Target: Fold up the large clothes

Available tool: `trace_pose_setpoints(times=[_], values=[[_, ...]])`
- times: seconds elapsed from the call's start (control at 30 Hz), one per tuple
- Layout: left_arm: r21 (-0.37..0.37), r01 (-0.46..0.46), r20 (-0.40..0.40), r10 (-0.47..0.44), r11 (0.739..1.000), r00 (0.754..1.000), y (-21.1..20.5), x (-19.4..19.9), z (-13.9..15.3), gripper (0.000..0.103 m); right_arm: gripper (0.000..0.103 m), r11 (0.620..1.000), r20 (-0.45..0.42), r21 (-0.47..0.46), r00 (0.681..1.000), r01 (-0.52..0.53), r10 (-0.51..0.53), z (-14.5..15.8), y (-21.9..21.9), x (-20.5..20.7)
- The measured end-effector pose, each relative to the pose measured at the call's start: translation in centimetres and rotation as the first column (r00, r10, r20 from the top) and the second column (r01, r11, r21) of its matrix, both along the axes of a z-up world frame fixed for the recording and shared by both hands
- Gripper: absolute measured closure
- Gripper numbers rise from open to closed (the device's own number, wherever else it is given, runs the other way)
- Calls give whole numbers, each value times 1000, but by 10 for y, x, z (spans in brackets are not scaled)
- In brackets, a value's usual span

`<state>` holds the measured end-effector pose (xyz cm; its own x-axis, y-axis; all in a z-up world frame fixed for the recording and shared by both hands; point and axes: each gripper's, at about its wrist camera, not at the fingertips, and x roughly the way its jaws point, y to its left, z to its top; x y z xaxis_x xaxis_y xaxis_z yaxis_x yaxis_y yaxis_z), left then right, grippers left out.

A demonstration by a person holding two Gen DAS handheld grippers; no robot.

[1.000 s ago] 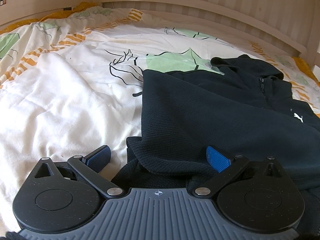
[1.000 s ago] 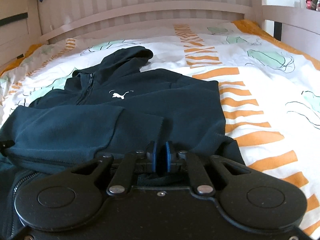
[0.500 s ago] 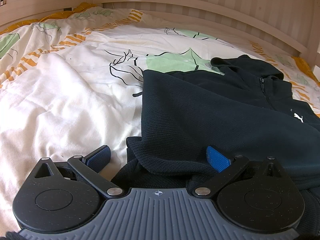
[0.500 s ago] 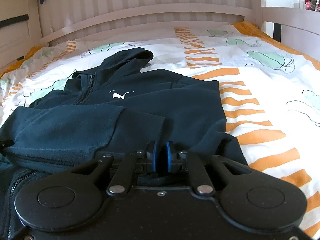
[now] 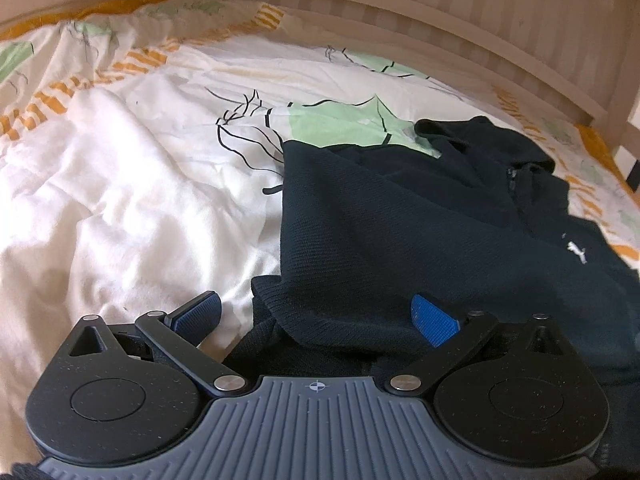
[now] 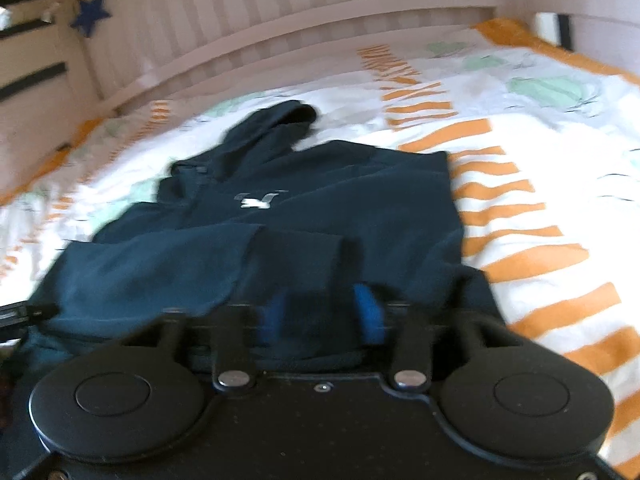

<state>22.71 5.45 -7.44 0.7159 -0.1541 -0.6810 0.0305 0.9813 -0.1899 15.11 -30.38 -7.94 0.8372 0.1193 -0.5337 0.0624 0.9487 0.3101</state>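
Both the left gripper (image 5: 316, 314) and right gripper (image 6: 322, 314) are spread over the dark hoodie (image 5: 400, 232), right view blurred.

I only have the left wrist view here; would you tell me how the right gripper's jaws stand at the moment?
Observer: The right gripper has its jaws apart, with the near hem of the navy hoodie between them. That picture is blurred.
Operator: Thank you. How far across the front does the folded sleeve reach?
Observer: The sleeve lies across the front below the white logo, and its end stops short of the hoodie's right edge.
Operator: And what lies past that right edge?
Observer: Bare duvet with orange stripes; nothing else shows on it there.
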Motion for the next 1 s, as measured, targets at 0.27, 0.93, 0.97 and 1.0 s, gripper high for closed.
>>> trace_pose_setpoints(times=[0.27, 0.93, 0.97, 1.0], values=[[9, 89, 74, -90, 996, 993, -16, 20, 49, 0, 1, 995, 22, -69, 997, -67, 69, 33, 9, 8], [318, 331, 86, -374, 889, 923, -146, 214, 32, 0, 1, 968, 57, -245, 997, -43, 59, 52, -27, 210], [347, 342, 82, -391, 873, 917, -151, 217, 26, 0, 1, 966, 50, -256, 997, -41, 56, 48, -29, 218], [372, 357, 77, -411, 857, 908, -157, 220, 21, 0, 1, 964, 44, -263, 998, -40, 53, 46, -29, 224]])
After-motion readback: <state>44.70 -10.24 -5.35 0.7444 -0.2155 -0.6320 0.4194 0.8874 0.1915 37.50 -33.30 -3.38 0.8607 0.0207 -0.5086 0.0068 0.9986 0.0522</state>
